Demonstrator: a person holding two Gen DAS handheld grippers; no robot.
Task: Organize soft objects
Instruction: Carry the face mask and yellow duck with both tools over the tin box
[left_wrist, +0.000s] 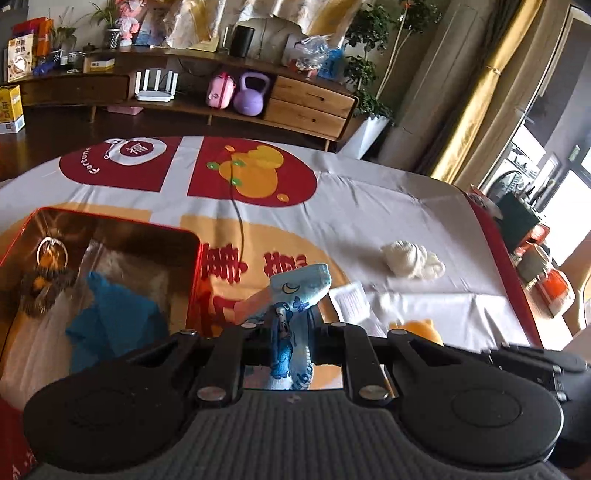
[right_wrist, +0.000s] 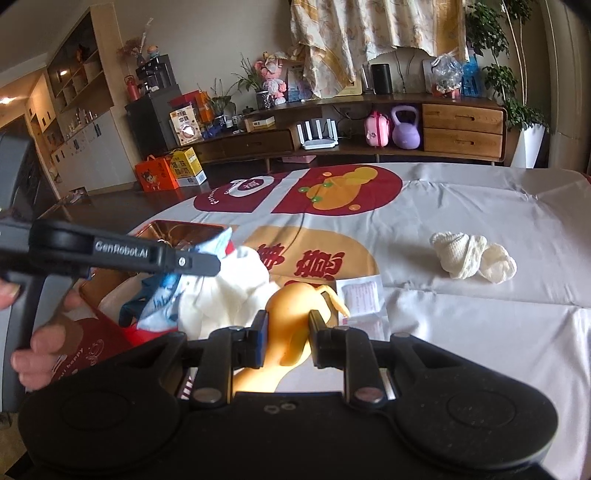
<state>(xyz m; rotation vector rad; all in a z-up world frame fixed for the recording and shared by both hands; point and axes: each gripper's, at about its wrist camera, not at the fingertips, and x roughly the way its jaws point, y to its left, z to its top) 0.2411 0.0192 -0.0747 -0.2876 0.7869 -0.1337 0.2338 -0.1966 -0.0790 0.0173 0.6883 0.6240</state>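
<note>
The left tongs (left_wrist: 284, 328) are clamped on a blue sock (left_wrist: 295, 295), just right of the red box (left_wrist: 110, 221). Carry it over the box before letting go. The right tongs (right_wrist: 286, 325) squeeze an orange toy (right_wrist: 291, 306), near the worktop (right_wrist: 480, 332) edge.

— Where does the left wrist view sit?
— Low over the table (left_wrist: 388, 206), close behind its own fingers, tilted down and facing the sideboard (left_wrist: 310, 103), with the tin (left_wrist: 195, 258) at its left.
— And the right one?
— Also low and close, beside it, facing the same way. Both catch the white bundle (right_wrist: 472, 260), the tablecloth print and the sideboard.
</note>
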